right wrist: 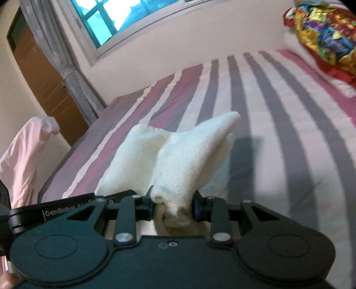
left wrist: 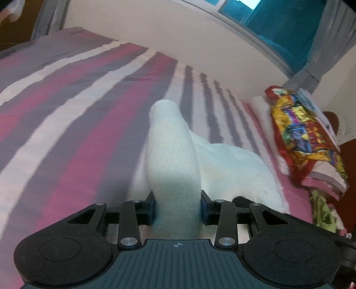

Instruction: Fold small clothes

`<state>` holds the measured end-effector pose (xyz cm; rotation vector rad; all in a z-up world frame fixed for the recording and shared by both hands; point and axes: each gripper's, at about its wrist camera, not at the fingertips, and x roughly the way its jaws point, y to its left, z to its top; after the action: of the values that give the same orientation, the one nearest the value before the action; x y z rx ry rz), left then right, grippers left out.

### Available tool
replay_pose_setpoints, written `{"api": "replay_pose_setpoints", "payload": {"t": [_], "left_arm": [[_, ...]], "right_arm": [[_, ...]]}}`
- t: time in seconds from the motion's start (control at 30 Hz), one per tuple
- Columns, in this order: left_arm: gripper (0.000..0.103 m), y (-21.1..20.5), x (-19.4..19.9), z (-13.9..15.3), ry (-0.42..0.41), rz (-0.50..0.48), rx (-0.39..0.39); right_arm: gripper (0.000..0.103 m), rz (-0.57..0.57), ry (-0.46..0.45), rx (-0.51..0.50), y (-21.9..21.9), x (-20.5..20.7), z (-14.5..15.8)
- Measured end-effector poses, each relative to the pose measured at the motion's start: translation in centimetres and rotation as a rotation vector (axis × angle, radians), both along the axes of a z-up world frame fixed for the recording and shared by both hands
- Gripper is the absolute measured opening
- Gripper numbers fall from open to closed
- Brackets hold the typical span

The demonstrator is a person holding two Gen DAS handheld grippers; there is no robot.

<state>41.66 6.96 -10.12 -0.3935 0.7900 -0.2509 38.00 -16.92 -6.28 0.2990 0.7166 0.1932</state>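
Observation:
A white knitted garment (left wrist: 173, 160) hangs over a bed with a pink, grey and white striped cover (left wrist: 66, 100). My left gripper (left wrist: 177, 207) is shut on one bunched end of it, and the cloth rises away in a rounded tube. In the right wrist view the same white garment (right wrist: 178, 155) spreads in two folds ahead of my right gripper (right wrist: 173, 206), which is shut on a rolled corner. The cloth is lifted off the striped cover (right wrist: 278, 133), and its shadow falls on the bed to the right of it.
A colourful red and yellow pillow (left wrist: 304, 137) lies at the head of the bed on the right, and shows as a pillow (right wrist: 327, 37) in the right wrist view. A pale pink cloth (right wrist: 24, 160) hangs at the left. Beyond are a wall, a window (right wrist: 115, 20), grey curtains and a brown door (right wrist: 44, 77).

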Motion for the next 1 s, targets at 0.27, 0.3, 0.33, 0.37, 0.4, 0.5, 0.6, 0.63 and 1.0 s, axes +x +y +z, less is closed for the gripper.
{"api": "replay_pose_setpoints", "payload": {"t": [0.27,0.3,0.33,0.37,0.4,0.5,0.6,0.63,1.0], "left_arm": [[0.050,3.7,0.5,-6.3,0.097,0.040,0.020],[0.056,3.7,0.6,-7.2,0.119,0.041,0.028],[0.061,3.7,0.4,-7.7,0.114,0.040,0.031],[0.065,3.5,0.4,-7.8,0.107,0.035,0.044],[0.066,3.2,0.4,-7.7,0.107,0.036,0.057],[0.066,3.3,-0.1,-6.7,0.107,0.064,0.072],[0.066,3.6,-2.1,-4.8,0.051,0.077,0.077],[0.066,3.5,-2.9,-4.3,0.040,0.067,0.077],[0.066,1.0,-6.8,-7.0,0.082,0.002,0.199]], "right_arm": [[0.030,0.016,0.098,-0.021,3.3,1.8,-5.0],[0.030,0.012,0.108,-0.032,3.5,1.7,-5.6],[0.032,0.009,0.134,-0.039,3.2,1.9,-6.5],[0.035,-0.005,0.159,-0.040,2.8,2.0,-7.3],[0.037,-0.021,0.173,-0.033,2.5,2.0,-7.8],[0.047,-0.059,0.188,-0.013,1.7,1.8,-7.9],[0.048,-0.068,0.153,-0.026,1.3,0.5,-6.2],[0.047,-0.060,0.130,-0.040,1.3,-0.3,-5.4],[0.037,0.009,0.261,-0.053,1.7,-6.3,-8.0]]}}
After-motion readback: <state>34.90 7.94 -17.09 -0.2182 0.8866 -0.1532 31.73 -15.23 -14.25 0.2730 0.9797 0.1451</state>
